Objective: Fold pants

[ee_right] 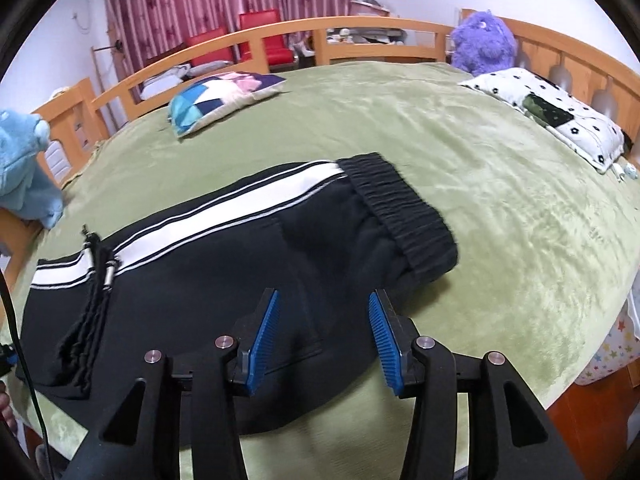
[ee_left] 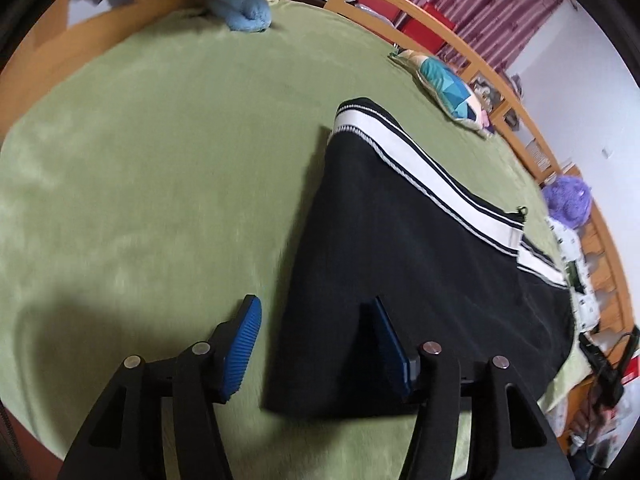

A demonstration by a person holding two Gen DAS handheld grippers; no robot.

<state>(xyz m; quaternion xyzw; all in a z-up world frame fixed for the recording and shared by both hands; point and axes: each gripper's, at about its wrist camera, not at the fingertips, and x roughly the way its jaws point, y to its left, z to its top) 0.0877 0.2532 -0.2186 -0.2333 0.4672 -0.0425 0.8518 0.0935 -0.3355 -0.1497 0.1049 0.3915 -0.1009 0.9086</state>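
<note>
Here, black pants (ee_right: 224, 264) lie on a green blanket (ee_right: 500, 208), both grippers' jaws apart.

The green plush blanket on the bed (ee_right: 500, 184) lies bare and wide to the right of the folded black track pants with a white side stripe (ee_right: 224, 264), and equally bare to their left in the left wrist view, so a tool could pass freely on either side. Along the far edge stand the obstacles: a light blue plush toy (ee_left: 244, 4), a patchwork cushion in blue, white and pink (ee_right: 220, 98), a purple fuzzy plush toy (ee_right: 482, 42) and a white pillow with black flower dots (ee_right: 560, 116). Behind them runs the orange wooden bed rail (ee_right: 360, 26), closing off that side.
</note>
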